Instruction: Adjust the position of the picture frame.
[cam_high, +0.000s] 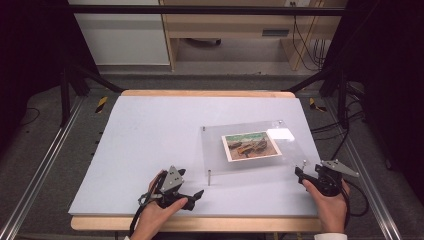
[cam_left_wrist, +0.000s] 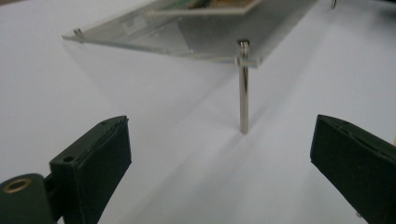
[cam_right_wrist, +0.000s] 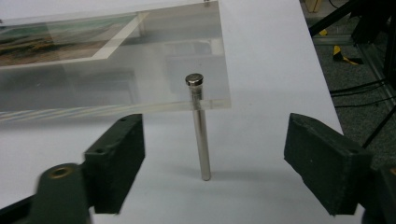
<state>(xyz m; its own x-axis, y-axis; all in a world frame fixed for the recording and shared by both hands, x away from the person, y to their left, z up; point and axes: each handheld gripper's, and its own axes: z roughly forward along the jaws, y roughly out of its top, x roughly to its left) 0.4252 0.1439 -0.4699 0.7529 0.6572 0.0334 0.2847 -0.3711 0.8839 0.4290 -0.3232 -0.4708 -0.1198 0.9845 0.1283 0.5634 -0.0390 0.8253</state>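
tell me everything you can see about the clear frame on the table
The clear frame is a see-through acrylic-looking panel with a small landscape picture inside. Thin metal pins at its corners prop the near edge up off the white table, so it slopes down away from the person. Nothing grips it.

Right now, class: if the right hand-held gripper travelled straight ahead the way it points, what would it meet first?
Probably the metal standoff post under the clear acrylic photo frame's near corner. It stands between the open jaws of the right hand-held gripper, slightly ahead, though depth is hard to judge.
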